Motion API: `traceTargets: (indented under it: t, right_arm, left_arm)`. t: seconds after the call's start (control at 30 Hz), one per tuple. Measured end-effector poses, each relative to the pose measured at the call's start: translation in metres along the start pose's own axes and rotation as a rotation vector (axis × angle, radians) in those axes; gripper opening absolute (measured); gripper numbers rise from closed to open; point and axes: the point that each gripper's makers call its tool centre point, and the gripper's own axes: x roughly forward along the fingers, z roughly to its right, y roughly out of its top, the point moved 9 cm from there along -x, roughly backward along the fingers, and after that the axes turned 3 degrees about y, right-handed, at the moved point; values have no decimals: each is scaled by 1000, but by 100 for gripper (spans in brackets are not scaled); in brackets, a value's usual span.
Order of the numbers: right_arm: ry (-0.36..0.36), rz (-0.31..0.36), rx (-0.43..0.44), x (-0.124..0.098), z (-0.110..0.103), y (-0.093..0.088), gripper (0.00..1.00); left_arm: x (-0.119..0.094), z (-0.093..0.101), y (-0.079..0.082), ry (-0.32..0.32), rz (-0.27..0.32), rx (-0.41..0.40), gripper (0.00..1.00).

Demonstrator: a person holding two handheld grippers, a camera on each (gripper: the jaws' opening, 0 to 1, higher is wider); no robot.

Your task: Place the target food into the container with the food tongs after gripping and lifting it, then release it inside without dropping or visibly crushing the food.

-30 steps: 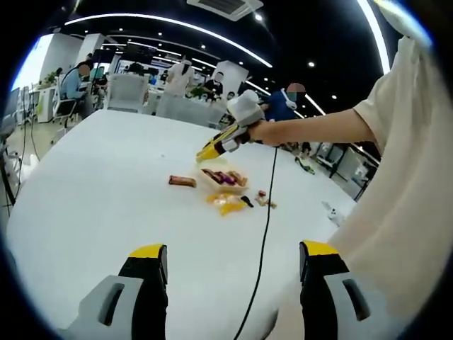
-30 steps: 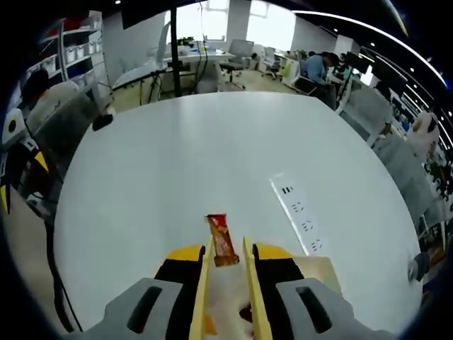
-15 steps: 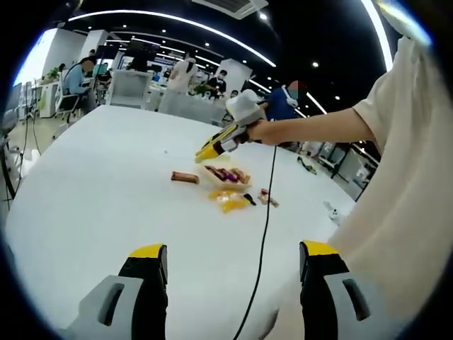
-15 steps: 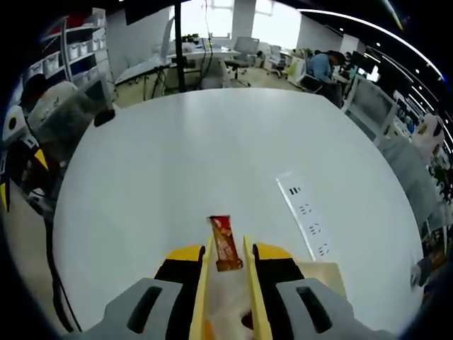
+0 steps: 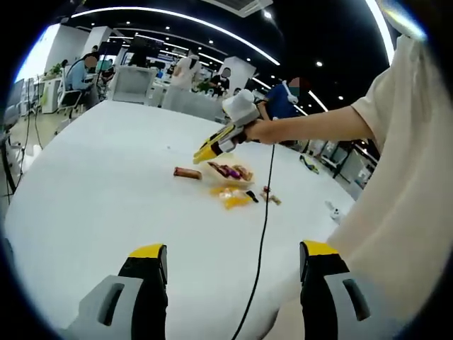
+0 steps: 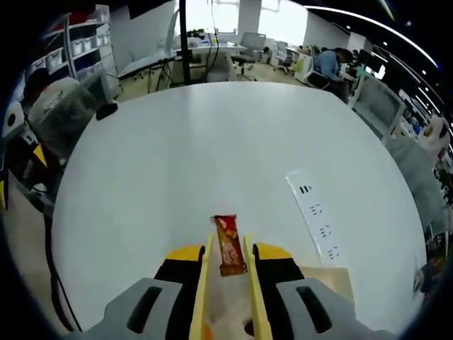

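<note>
In the left gripper view, the left gripper [image 5: 232,269] hung over the white table [image 5: 99,191] with its jaws wide apart and nothing between them. Across the table, the right gripper [image 5: 212,147], held in a person's hand [image 5: 263,131], hovered above the shallow container [image 5: 228,173] of wrapped snacks, with a snack bar [image 5: 187,172] lying just beside that container and yellow packets [image 5: 231,199] near it. In the right gripper view, the right gripper [image 6: 226,261] was clamped on yellow food tongs [image 6: 201,283], whose tips pointed toward the red-brown snack bar [image 6: 228,244]; I could not tell whether the tips touched it. A power strip [image 6: 317,219] lay on the table.
</note>
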Motion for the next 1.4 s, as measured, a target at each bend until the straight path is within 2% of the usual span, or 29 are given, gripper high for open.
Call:
traceTargets:
  t: [0.67,1.4]
  right_arm:
    - [24,-24,-16,17,3,0,26]
    - [37,-60,-26,33,4,-8,27]
  left_arm:
    - [4,-5,-1,4,-13,-23,76]
    - [7,-9,-4,13,-21,-43,76]
